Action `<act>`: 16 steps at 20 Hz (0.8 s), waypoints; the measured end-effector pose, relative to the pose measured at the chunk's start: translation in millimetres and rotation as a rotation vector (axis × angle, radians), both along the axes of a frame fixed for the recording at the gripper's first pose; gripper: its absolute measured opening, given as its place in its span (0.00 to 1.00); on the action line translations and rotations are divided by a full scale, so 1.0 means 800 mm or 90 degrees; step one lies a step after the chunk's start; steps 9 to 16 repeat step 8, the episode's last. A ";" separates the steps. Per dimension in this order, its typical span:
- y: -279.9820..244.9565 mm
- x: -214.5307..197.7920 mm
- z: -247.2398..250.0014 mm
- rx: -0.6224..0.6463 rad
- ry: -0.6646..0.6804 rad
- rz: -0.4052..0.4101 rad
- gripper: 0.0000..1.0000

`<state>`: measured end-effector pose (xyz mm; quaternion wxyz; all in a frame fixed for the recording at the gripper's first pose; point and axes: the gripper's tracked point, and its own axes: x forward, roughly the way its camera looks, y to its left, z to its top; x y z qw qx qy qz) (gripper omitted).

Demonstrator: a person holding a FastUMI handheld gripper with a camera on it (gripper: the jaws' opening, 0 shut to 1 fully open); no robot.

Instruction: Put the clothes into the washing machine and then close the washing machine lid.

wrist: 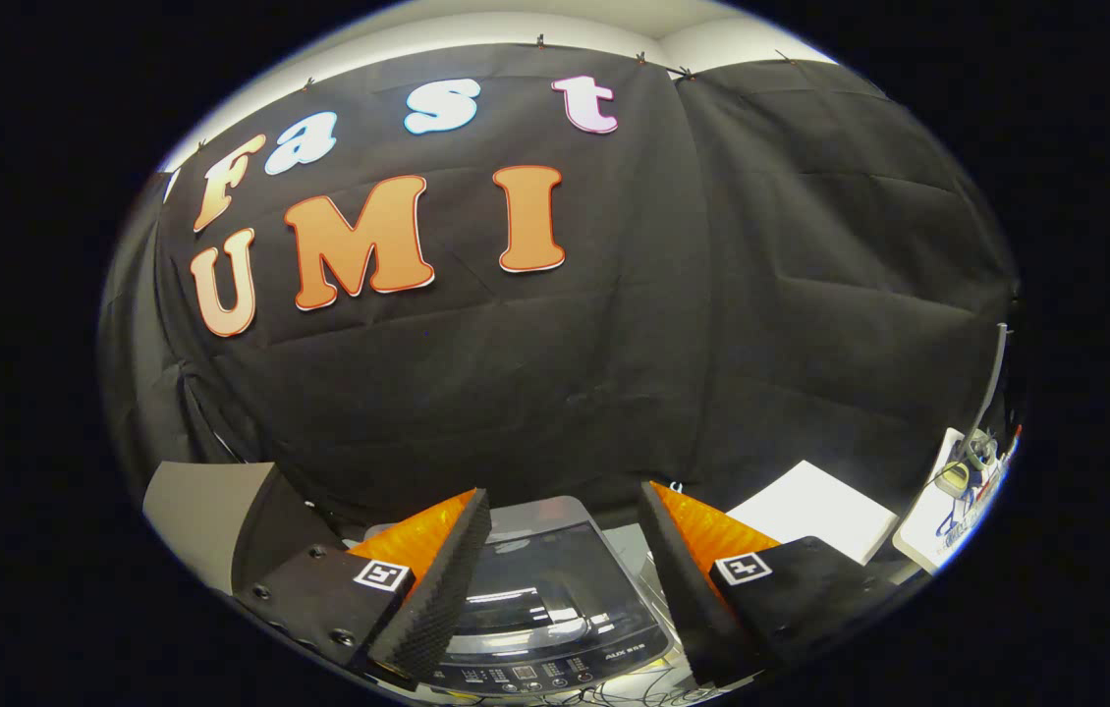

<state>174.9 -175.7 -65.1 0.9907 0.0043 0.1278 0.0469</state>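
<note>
Tool [565, 511] raised, fingers apart, gripping nothing.
Washing machine [540, 609], lid down, sits below between the fingers.

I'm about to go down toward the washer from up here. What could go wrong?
1. The washer sits below between the open gripper fingers, and its dark lid looks shut; dropping straight down may knock the fingers on it.
2. Thin cables lie by the control panel and could snag a finger.
3. I can't spot any clothes from here, so nothing to grab yet.
</note>
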 end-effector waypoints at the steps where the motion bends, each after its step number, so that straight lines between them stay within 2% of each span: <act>1: 0.005 -0.001 0.003 -0.004 -0.004 -0.004 0.97; 8: 0.073 -0.015 0.017 -0.019 -0.028 -0.007 0.97; 16: 0.073 -0.015 0.017 -0.019 -0.028 -0.007 0.97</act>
